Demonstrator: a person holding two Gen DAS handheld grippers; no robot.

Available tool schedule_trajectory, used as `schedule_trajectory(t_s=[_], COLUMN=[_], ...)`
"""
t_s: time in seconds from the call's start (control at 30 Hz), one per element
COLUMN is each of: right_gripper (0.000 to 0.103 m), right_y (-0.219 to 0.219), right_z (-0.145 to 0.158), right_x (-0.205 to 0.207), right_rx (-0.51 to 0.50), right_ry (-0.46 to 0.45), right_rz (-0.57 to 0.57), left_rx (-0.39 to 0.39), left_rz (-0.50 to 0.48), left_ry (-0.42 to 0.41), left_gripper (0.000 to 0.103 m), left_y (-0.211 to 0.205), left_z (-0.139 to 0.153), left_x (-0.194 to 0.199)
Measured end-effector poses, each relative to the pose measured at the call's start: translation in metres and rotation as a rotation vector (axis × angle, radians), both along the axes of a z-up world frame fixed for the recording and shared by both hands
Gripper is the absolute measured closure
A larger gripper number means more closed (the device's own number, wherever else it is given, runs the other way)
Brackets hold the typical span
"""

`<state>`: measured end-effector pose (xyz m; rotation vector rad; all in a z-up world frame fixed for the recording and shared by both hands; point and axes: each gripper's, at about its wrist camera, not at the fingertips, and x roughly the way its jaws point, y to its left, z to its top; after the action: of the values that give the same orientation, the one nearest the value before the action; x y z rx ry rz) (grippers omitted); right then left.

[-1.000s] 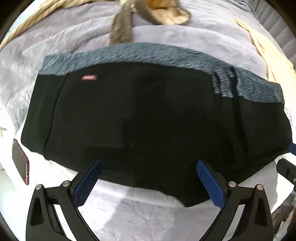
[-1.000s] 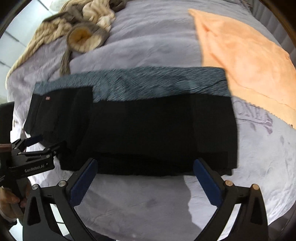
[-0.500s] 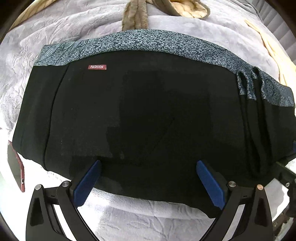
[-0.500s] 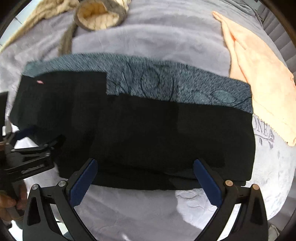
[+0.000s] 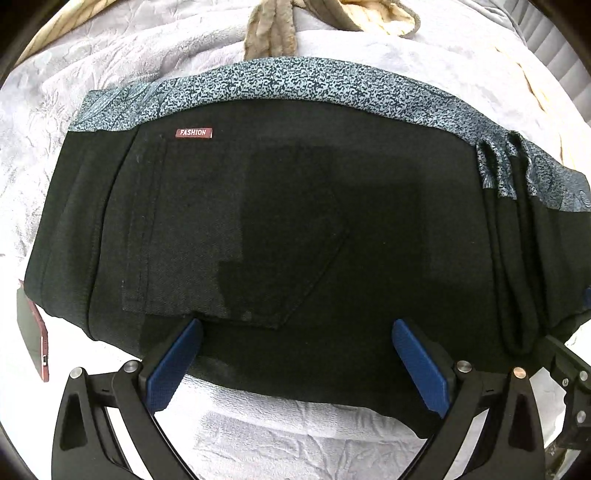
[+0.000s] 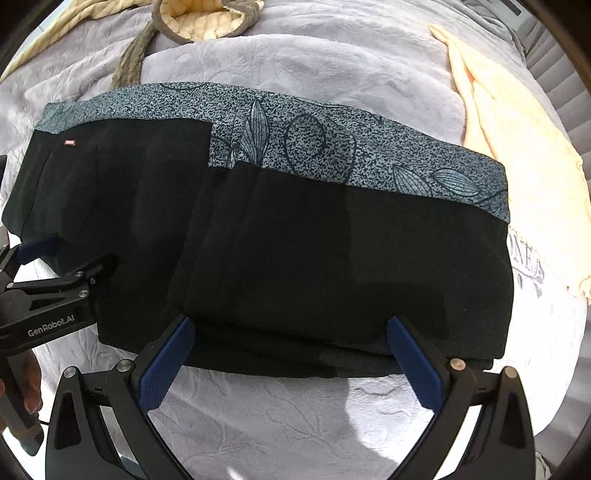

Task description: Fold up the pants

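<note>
Black pants (image 5: 295, 229) with a blue-grey patterned band along the far edge lie folded flat across a grey bedspread; they also fill the right wrist view (image 6: 295, 240). A red "FASHION" label (image 5: 193, 133) sits near their left end. My left gripper (image 5: 295, 328) is open, its blue pads at the pants' near edge over the left part. My right gripper (image 6: 290, 325) is open, its pads at the near edge over the right part. The left gripper also shows at the left of the right wrist view (image 6: 70, 254).
A grey and cream knitted garment (image 6: 207, 22) lies beyond the pants. A peach towel (image 6: 517, 147) lies to the right on the bedspread (image 6: 295, 424). A dark red phone (image 5: 33, 339) lies at the left, near the pants' end.
Both grippers have moved closer to the pants, which now fill more of each view. Both stay open. The pants have not shifted.
</note>
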<state>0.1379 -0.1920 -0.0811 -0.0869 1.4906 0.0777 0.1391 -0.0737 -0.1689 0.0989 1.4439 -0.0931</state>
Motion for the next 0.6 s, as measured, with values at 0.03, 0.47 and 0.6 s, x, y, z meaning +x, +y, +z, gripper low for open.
schedule_trajectory(t_s=[0.03, 0.47, 0.6], right_gripper=[0.0, 0.0, 0.0], right_y=[-0.002, 0.007, 0.008], right_z=[0.001, -0.003, -0.003], right_x=[-0.001, 0.008, 0.01], right_rx=[0.0, -0.004, -0.004], right_ry=[0.0, 0.006, 0.008], right_rz=[0.003, 0.014, 0.013], left_rx=[0.004, 0.014, 0.006], left_rz=[0.0, -0.003, -0.005], left_ry=[0.002, 0.015, 0.015], left_gripper=[0.0, 0.0, 0.0], left_y=[-0.001, -0.024, -0.014], left_z=[0.0, -0.001, 0.007], left_x=[0.0, 0.021, 0.019])
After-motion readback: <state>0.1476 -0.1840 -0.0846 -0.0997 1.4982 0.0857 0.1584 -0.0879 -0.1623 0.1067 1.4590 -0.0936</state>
